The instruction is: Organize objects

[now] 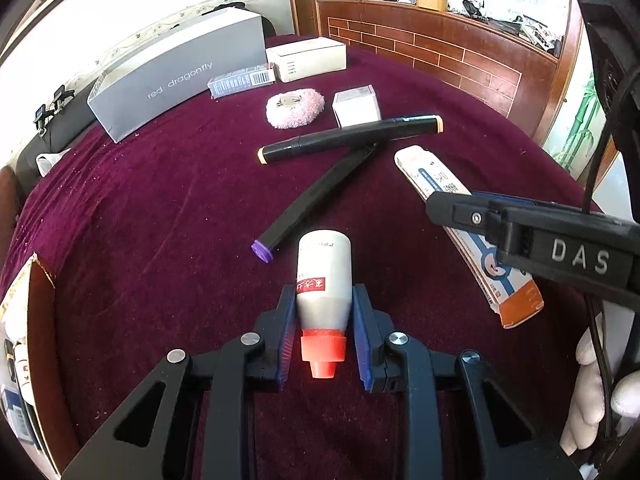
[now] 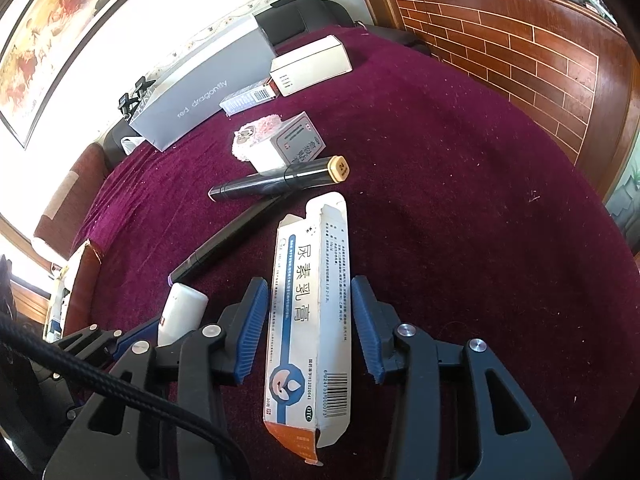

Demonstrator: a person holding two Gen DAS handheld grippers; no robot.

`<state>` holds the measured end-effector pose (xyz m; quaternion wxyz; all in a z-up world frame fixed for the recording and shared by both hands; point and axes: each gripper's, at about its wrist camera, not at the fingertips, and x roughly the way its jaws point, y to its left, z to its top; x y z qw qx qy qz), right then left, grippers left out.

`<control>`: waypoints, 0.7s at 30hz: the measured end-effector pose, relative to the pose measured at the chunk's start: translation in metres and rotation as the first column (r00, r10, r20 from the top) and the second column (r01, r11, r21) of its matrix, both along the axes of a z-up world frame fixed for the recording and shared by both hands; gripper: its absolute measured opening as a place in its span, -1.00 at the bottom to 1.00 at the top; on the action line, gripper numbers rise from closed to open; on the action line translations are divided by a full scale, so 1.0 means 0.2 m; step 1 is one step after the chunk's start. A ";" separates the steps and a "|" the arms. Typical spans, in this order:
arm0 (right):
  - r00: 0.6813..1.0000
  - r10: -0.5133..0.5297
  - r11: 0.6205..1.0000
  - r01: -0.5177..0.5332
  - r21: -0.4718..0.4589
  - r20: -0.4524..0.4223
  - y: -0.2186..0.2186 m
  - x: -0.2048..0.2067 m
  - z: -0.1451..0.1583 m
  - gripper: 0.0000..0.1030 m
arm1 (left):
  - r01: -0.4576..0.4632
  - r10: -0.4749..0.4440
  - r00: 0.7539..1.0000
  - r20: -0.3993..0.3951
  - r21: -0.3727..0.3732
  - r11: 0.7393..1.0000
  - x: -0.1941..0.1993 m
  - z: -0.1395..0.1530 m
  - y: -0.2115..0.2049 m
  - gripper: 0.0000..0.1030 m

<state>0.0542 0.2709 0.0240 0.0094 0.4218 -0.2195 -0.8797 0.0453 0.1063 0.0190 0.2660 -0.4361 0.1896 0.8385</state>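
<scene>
- The counter (image 1: 140,208) is draped in deep maroon velvet, with a brick-patterned wooden cabinet (image 1: 420,52) behind it and a framed painting (image 2: 60,32) on the white wall.
- A long grey shoebox (image 1: 176,76) lies along the far edge; beside it sit a white carton (image 1: 306,58) and a small blue barcode box (image 1: 240,80).
- Mid-counter: a pink fluffy puff (image 1: 295,107), a small white box (image 1: 357,106), and two black markers crossed — the tan-capped marker (image 1: 348,136) resting over the purple-capped marker (image 1: 316,200).
- The open-ended ointment carton (image 2: 308,320) lies flat between the right gripper (image 2: 310,328) pads; its jaws stand apart, seemingly clear of both carton sides, though the fisheye makes the left gap hard to judge.
- The left gripper (image 1: 323,332) has its jaws clamped on the white bottle (image 1: 322,280), red cap (image 1: 323,354) pointing back toward the camera.
- Risks, as I judge them: the bottle's tapered shoulder could slip from the pads on lifting; squeezing the hollow carton may crush it — and the two grippers are near enough to collide.
</scene>
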 end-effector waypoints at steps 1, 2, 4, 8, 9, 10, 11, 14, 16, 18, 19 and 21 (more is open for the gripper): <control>1.000 0.000 1.000 0.000 0.001 -0.002 0.00 0.00 0.00 -0.18 | -0.001 0.001 1.000 0.005 0.002 1.000 -0.01 0.00 0.01 -0.57; 1.000 0.001 1.000 -0.001 0.001 -0.003 0.00 0.00 0.00 -0.17 | -0.001 0.001 1.000 0.010 0.005 1.000 -0.01 0.00 0.01 -0.57; 1.000 0.002 1.000 -0.002 0.001 -0.005 0.00 0.00 0.00 -0.15 | -0.009 0.008 1.000 0.008 0.010 1.000 -0.02 0.00 0.02 -0.57; 1.000 0.008 1.000 -0.008 0.011 -0.009 -0.01 0.00 0.00 -0.10 | -0.030 0.029 0.999 0.017 0.047 0.998 -0.04 -0.01 0.02 -0.56; 1.000 0.009 1.000 -0.009 0.014 -0.009 -0.02 0.00 0.00 -0.08 | -0.031 0.030 0.999 0.019 0.056 0.998 -0.04 -0.01 0.01 -0.56; 1.000 0.011 1.000 -0.011 0.018 -0.009 -0.02 0.00 0.00 -0.07 | -0.027 0.026 0.999 0.021 0.060 0.998 -0.04 -0.01 0.01 -0.56; 1.000 0.014 1.000 -0.014 0.023 -0.010 -0.03 0.00 0.00 -0.05 | -0.023 0.021 0.999 0.029 0.067 0.997 -0.04 -0.01 0.00 -0.57; 1.000 0.022 0.999 -0.022 0.036 -0.012 -0.04 0.00 0.00 0.01 | -0.039 0.033 0.998 0.061 0.106 0.994 -0.05 0.00 -0.06 -0.57; 1.000 0.028 0.999 -0.027 0.045 -0.013 -0.05 0.00 0.01 0.05 | -0.051 0.044 0.997 0.065 0.118 0.992 -0.05 0.01 -0.10 -0.57; 0.999 0.031 0.998 -0.030 0.058 -0.013 -0.06 0.00 0.01 0.09 | -0.070 0.059 0.995 0.080 0.134 0.989 -0.05 0.02 -0.14 -0.57; 0.999 0.032 0.997 -0.031 0.067 -0.012 -0.07 0.00 0.01 0.11 | -0.080 0.069 0.994 0.086 0.142 0.987 -0.05 0.02 -0.17 -0.57; 0.999 0.035 0.996 -0.034 0.087 -0.008 -0.09 0.00 0.01 0.14 | -0.097 0.083 0.992 0.095 0.159 0.982 -0.03 0.03 -0.21 -0.57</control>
